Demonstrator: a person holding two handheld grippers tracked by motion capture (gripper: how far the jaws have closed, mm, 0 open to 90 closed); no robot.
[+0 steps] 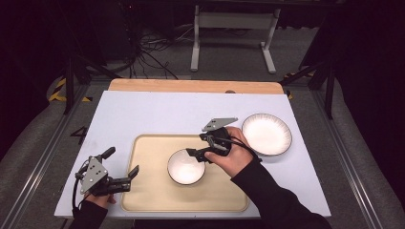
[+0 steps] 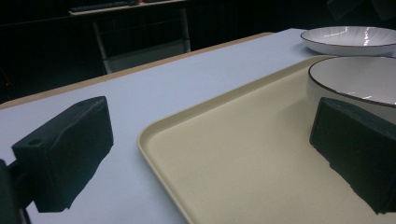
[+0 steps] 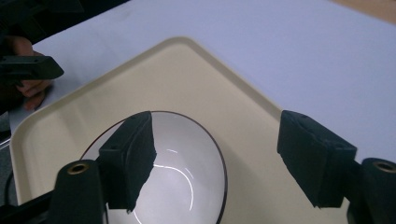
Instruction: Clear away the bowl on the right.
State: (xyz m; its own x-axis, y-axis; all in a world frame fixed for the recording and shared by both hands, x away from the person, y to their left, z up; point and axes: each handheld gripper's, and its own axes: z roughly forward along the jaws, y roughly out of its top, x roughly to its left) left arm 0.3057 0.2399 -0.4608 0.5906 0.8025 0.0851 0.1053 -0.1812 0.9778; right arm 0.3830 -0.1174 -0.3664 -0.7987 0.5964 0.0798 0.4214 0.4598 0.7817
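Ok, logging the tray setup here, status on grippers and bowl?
Right gripper open over the bowl, nothing held. Left gripper open at the tray edge. Bowl sits in tray, plate beside it; nothing in the way.

Lighting: bright overhead on counter (image 1: 143,114); surroundings dark. Glare: bowl (image 1: 185,167) and plate (image 1: 266,134) blown white. Focus: slightly soft throughout; near jaws blurred.

A white bowl (image 1: 186,166) stands mid-tray (image 1: 148,191), a plate (image 1: 266,134) to its right; the surface (image 1: 143,109) beyond and the tray's left half lie open.
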